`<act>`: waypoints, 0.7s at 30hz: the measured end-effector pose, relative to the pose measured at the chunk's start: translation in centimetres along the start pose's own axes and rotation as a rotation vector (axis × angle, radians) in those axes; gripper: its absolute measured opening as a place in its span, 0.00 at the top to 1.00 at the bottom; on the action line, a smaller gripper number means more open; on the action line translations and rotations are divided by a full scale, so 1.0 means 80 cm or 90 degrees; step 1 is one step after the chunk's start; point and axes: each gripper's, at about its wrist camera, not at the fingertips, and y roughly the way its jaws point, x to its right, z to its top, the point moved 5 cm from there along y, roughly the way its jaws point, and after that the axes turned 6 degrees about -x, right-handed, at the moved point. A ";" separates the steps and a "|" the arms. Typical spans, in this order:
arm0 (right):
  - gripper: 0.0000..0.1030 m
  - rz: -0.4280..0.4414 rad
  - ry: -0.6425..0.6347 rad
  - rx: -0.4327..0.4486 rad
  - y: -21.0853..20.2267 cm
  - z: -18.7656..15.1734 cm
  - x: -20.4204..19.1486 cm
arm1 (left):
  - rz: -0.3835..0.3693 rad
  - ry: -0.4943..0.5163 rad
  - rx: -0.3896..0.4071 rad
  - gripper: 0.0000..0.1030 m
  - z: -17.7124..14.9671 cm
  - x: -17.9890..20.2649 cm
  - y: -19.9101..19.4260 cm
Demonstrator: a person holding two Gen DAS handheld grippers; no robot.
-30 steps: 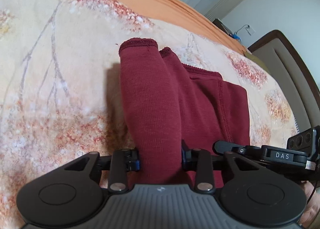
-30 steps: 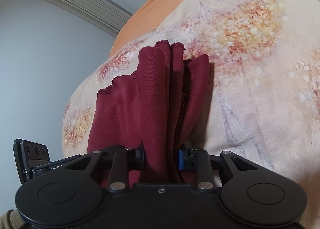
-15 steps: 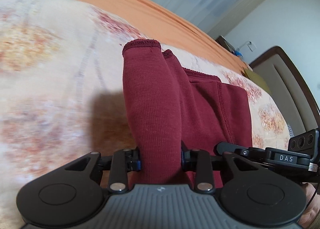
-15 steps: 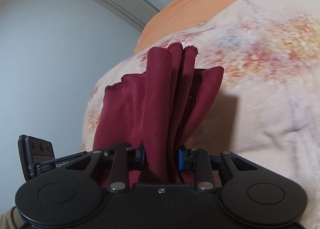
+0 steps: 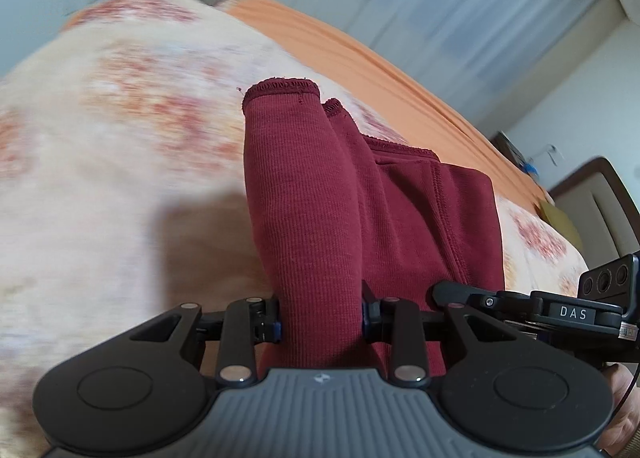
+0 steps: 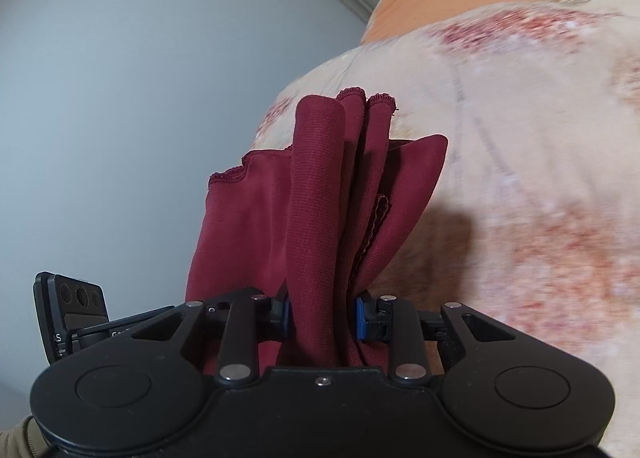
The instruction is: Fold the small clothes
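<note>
The left hand-held gripper pinches a thick bunch of the dark red garment. The right hand-held gripper pinches another bunch of it. Both point downward, side by side. The cloth hangs above the flowery bed.

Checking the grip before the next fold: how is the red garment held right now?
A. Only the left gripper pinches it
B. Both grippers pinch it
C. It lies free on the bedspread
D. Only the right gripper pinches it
B: bunched folds of the red garment sit clamped in the left gripper and in the right gripper.
</note>
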 end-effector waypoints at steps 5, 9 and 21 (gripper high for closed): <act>0.71 0.011 -0.011 -0.033 0.063 -0.004 -0.036 | 0.018 -0.028 0.008 0.66 0.002 -0.063 -0.025; 0.71 0.018 -0.008 -0.063 0.111 -0.007 -0.045 | 0.027 -0.048 0.004 0.66 0.002 -0.107 -0.026; 0.65 -0.004 0.059 -0.126 0.192 -0.028 0.017 | 0.019 -0.049 -0.017 0.56 -0.027 -0.180 0.022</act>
